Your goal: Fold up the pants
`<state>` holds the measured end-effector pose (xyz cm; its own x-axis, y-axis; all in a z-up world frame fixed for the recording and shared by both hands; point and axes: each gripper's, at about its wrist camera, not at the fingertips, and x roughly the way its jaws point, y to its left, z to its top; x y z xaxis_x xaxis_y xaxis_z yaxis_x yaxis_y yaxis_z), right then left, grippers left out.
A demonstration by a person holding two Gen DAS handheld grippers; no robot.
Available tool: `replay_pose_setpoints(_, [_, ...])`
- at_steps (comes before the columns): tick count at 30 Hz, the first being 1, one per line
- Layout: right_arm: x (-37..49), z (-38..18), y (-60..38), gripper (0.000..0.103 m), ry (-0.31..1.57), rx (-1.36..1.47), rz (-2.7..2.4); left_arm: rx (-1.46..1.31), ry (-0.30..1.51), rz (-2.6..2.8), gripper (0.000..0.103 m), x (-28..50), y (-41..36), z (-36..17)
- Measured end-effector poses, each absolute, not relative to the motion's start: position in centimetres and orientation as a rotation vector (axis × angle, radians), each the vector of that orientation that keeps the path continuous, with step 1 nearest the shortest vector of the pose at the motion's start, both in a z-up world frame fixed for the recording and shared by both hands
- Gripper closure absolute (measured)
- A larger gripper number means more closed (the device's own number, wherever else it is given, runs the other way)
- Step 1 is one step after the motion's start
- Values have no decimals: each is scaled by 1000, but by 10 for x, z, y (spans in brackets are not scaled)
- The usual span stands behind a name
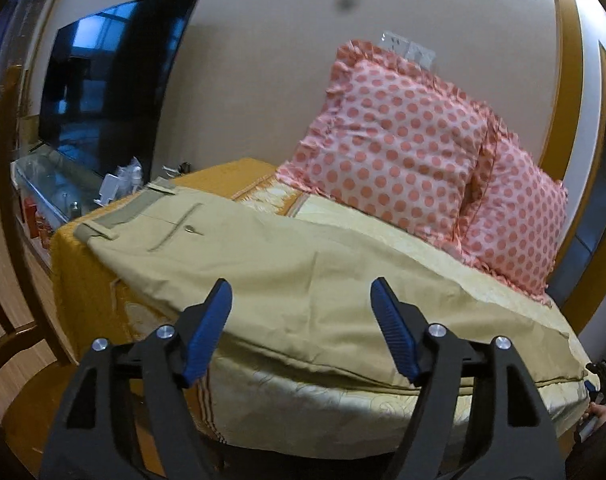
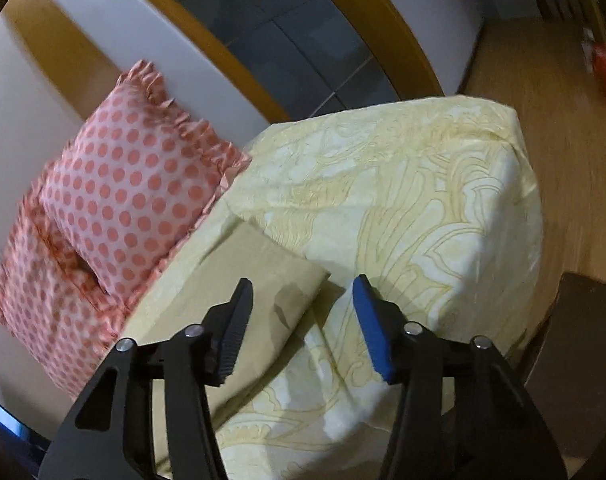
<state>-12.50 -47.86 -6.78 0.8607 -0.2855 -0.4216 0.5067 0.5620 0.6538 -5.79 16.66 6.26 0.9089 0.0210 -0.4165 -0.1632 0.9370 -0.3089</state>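
Note:
Khaki pants [image 1: 287,264] lie flat along the bed, waistband [image 1: 135,208] at the far left, legs running toward the right. My left gripper [image 1: 303,300] is open and empty, hovering over the near edge of the pants around mid-leg. In the right wrist view the hem end of the pants [image 2: 239,284] lies on the pale yellow bedspread [image 2: 423,200]. My right gripper [image 2: 303,296] is open and empty just above the hem corner.
Two pink polka-dot pillows [image 1: 403,148] lean against the wall behind the pants; they also show in the right wrist view [image 2: 131,184]. A TV [image 1: 111,80] and a cluttered glass stand [image 1: 59,184] are at the left. A wooden chair [image 1: 7,240] stands near the bed's left corner.

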Motion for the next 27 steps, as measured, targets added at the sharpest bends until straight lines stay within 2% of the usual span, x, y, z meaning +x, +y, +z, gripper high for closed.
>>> replay_pose_setpoints(6, [-113,-66,-448,66,273,718,-415,-377,510,51,31,-21,157,39])
replay_pose_setpoints(7, [-111,-65,-446,72,269,690,-410,-381,524,49,31,-18,156,35])
replay_pose_setpoints(9, [-107,-65,-443,76,272,664,-383,-390,552,50,30,-12,155,26])
replay_pose_setpoints(12, [-98,-68,-448,97,293,672,-387,-401,569,43,29,-9,156,17])
replay_pose_setpoints(13, [-97,-67,-450,99,284,689,-378,-404,570,39,28,-9,157,16])
replay_pose_setpoints(17, [-89,-39,-434,100,227,651,-304,-411,561,24,28,-10,159,13])
replay_pose_setpoints(20, [-68,3,-393,100,175,582,-128,-427,550,22,28,-10,160,14])
replay_pose_setpoints(24, [-25,50,-290,100,184,433,198,-485,504,18,28,-17,166,22])
replay_pose_setpoints(27, [-1,46,-202,100,287,297,412,-484,457,68,28,-26,175,30])
